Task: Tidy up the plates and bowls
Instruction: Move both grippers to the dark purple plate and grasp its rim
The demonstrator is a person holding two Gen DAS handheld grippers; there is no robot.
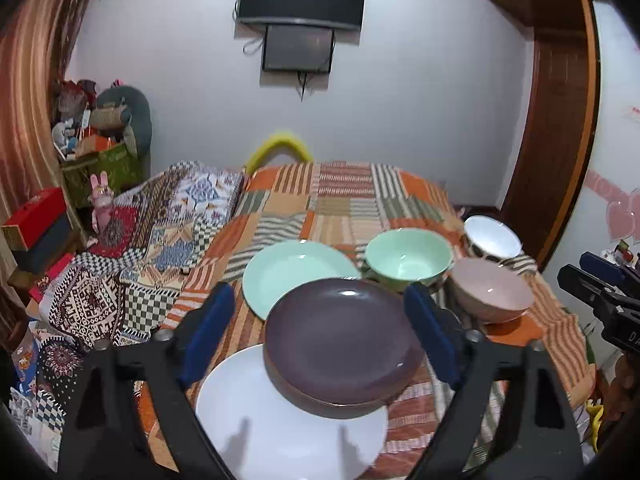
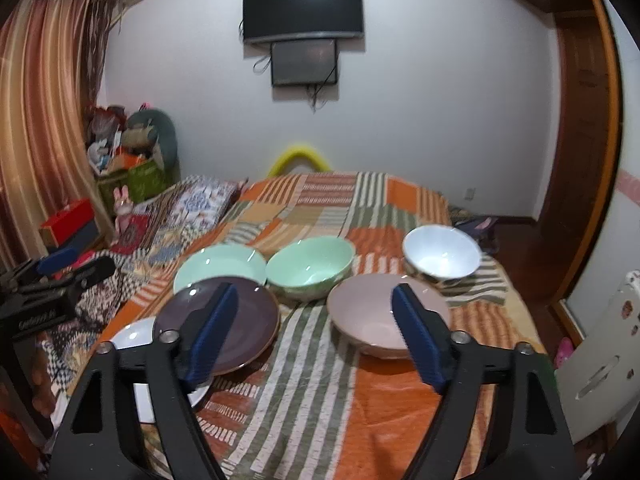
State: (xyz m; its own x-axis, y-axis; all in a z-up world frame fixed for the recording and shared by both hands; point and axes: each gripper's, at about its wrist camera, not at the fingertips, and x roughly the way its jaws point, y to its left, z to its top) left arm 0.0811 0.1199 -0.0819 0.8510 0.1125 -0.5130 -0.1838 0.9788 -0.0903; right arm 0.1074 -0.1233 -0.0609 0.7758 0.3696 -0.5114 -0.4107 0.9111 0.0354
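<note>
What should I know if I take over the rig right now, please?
Left gripper: open, empty, fingers either side of the purple plate, not gripping.
Right gripper: open, empty, aimed at the pink bowl.
Plates: purple plate rests partly on the white plate; green plate lies behind them.
Bowls: green bowl, pink bowl and white bowl stand apart on the blanket.
Done: nothing properly stacked.
Left: stack the three plates, nest the three bowls.
</note>
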